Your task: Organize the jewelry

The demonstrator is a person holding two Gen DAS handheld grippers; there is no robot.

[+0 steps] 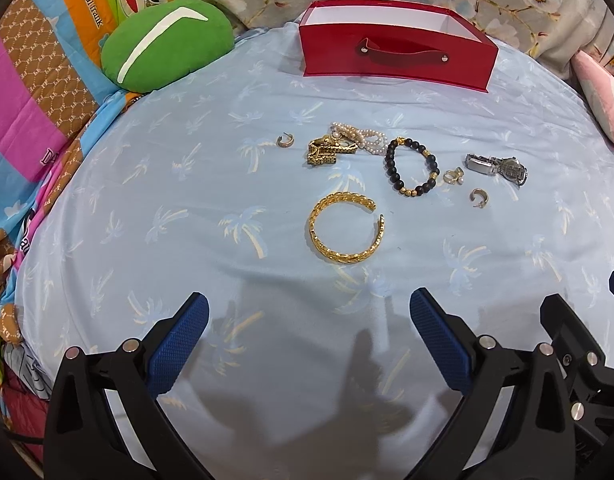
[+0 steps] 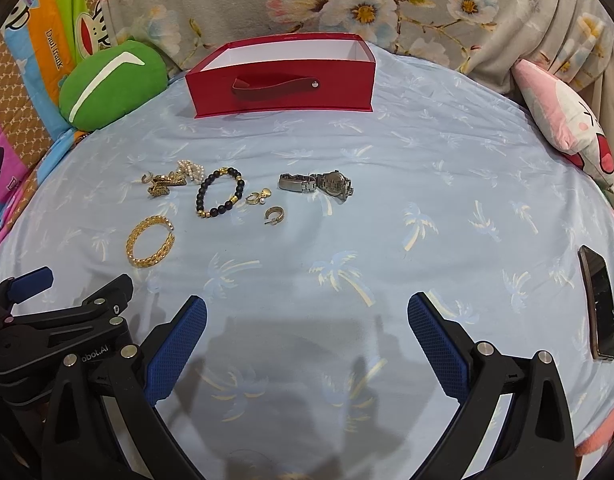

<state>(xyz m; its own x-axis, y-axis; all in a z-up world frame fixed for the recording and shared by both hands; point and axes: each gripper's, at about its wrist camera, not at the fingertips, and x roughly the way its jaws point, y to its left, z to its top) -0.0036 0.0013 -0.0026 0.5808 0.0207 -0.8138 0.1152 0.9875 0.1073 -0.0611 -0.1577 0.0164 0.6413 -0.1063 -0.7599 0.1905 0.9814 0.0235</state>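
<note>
Jewelry lies on a light blue sheet: a gold bangle point(image 1: 346, 231) point(image 2: 150, 242), a black bead bracelet point(image 1: 411, 165) point(image 2: 221, 197), a pearl strand point(image 1: 361, 136), a gold watch band point(image 1: 327, 151), a silver watch point(image 1: 497, 167) point(image 2: 317, 184), small rings point(image 1: 454, 176) and two hoop earrings point(image 1: 286, 141) point(image 1: 478, 197). A red open box point(image 1: 395, 56) point(image 2: 281, 80) stands behind them. My left gripper point(image 1: 309, 316) is open, empty, near the bangle. My right gripper point(image 2: 307, 316) is open, empty, right of the jewelry.
A green cushion point(image 1: 167, 44) lies at the back left and a pink plush point(image 2: 567, 120) at the back right. A phone point(image 2: 599, 304) lies on the sheet at the right. Floral fabric point(image 2: 347, 0) rises behind the box.
</note>
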